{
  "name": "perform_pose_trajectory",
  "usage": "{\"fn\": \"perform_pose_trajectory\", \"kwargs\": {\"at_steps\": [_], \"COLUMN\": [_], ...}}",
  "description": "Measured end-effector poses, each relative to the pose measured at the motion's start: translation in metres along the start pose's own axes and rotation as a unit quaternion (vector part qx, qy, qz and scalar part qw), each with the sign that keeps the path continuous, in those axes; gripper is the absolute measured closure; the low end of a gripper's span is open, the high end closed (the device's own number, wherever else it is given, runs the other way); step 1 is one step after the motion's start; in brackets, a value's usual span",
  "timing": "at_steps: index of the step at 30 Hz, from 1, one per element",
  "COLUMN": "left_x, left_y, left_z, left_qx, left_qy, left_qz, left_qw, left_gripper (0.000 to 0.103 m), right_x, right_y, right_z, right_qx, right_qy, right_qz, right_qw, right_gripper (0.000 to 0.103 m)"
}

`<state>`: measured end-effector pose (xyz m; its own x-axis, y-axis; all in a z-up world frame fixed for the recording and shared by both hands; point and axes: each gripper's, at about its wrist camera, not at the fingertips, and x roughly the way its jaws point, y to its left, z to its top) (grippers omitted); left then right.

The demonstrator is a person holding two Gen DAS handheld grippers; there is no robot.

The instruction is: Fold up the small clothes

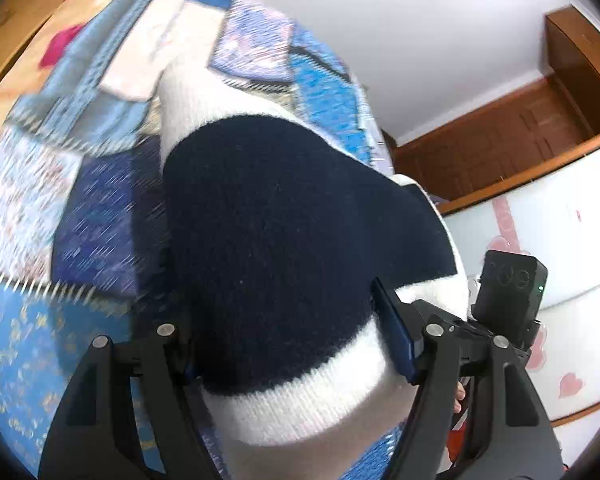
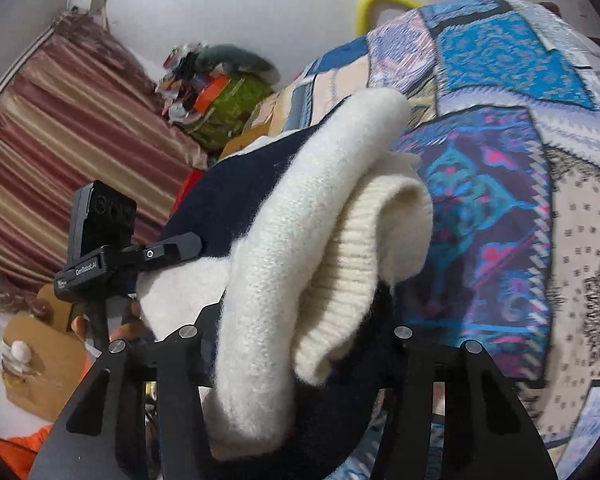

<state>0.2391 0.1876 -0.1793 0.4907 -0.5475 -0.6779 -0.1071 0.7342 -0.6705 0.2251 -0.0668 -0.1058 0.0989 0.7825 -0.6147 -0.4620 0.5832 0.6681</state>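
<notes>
A navy-and-cream knit sweater (image 1: 284, 248) was gripped by the left tool (image 1: 296, 344) at its cream hem, with the jaws closed on the fabric. The same sweater (image 2: 300, 248) was bunched in the right tool (image 2: 300, 360) and clamped there, held above a patchwork quilt (image 2: 500, 168).

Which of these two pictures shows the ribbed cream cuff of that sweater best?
The right wrist view. There the cuff curls toward the camera and its ribbing is plain. The left wrist view shows the sweater mostly as a navy panel with white bands; no ribbed cuff is clear.
</notes>
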Motion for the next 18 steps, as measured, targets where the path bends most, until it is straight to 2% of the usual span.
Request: {"fn": "perform_pose_trajectory", "kwargs": {"at_steps": [5, 9, 12, 15, 18], "left_x": [0.015, 0.018, 0.013, -0.001, -0.025], "left_y": [0.061, 0.09, 0.099, 0.095, 0.087], "left_z": [-0.024, -0.037, -0.04, -0.042, -0.042], "left_qx": [-0.069, -0.101, -0.114, -0.108, -0.088], "left_qy": [0.041, 0.042, 0.034, 0.019, -0.012], "left_qz": [0.002, -0.046, -0.057, -0.032, 0.017], "left_qw": [0.9968, 0.9929, 0.9912, 0.9934, 0.9959], "left_gripper": [0.032, 0.024, 0.023, 0.021, 0.02], "right_x": [0.046, 0.047, 0.039, 0.025, 0.007], "right_y": [-0.003, -0.007, -0.008, -0.006, 0.003], "right_z": [-0.013, -0.016, -0.017, -0.018, -0.018], "right_qx": [-0.006, -0.012, -0.017, -0.022, -0.038], "right_qy": [0.046, 0.043, 0.04, 0.028, 0.003], "right_qz": [-0.032, -0.043, -0.057, -0.077, -0.102], "right_qw": [0.998, 0.998, 0.997, 0.996, 0.994], "right_gripper": [0.054, 0.049, 0.041, 0.041, 0.041]}}
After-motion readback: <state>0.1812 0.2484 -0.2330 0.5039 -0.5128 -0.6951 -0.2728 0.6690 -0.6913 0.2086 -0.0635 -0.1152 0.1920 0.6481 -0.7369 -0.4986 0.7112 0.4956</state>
